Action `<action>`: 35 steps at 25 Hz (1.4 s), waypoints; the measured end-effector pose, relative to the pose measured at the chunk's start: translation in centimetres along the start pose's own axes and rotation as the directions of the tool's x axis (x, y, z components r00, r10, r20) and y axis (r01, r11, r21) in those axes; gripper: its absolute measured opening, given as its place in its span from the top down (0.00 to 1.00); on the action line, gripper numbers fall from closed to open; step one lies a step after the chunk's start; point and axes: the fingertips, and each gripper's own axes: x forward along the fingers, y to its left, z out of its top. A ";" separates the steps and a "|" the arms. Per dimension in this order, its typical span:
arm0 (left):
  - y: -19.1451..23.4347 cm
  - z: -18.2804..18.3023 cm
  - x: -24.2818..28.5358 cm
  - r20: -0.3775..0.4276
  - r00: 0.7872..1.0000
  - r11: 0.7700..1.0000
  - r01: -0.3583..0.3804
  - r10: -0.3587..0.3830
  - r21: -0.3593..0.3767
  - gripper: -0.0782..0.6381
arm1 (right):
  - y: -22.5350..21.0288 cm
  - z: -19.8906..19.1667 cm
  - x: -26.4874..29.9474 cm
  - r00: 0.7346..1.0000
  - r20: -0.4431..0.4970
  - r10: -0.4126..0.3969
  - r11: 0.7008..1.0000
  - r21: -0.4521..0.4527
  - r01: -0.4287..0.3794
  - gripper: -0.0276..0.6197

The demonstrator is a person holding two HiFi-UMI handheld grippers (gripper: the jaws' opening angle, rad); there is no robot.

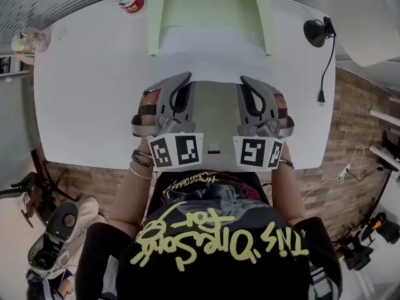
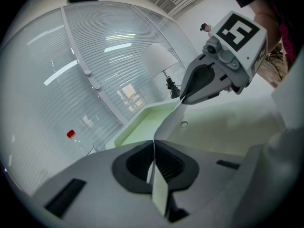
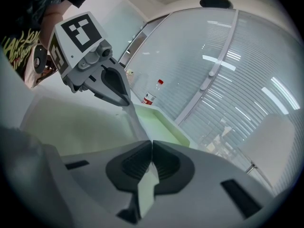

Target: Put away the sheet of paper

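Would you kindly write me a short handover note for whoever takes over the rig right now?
Grippers: the left gripper is shut on the left edge of the sheet of paper; the right gripper is shut on its right edge.
Things: the sheet hangs between both grippers above the white table, just in front of the light green tray.
Done: sheet lifted.
Left: probably lay it in the tray, then open both grippers.

White table, wood floor, window blinds
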 end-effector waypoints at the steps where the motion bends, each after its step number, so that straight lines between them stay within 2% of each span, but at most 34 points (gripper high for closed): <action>1: 0.0 0.0 0.1 0.000 1.000 1.000 0.000 0.000 -0.001 0.88 | 0.0 0.0 0.0 1.000 -0.001 0.000 1.000 0.001 0.000 0.94; 35: 1.1 -0.5 2.1 -0.017 1.000 1.000 -0.002 0.001 -0.011 0.88 | -1.0 -0.2 2.1 1.000 -0.006 0.011 1.000 -0.013 -0.011 0.94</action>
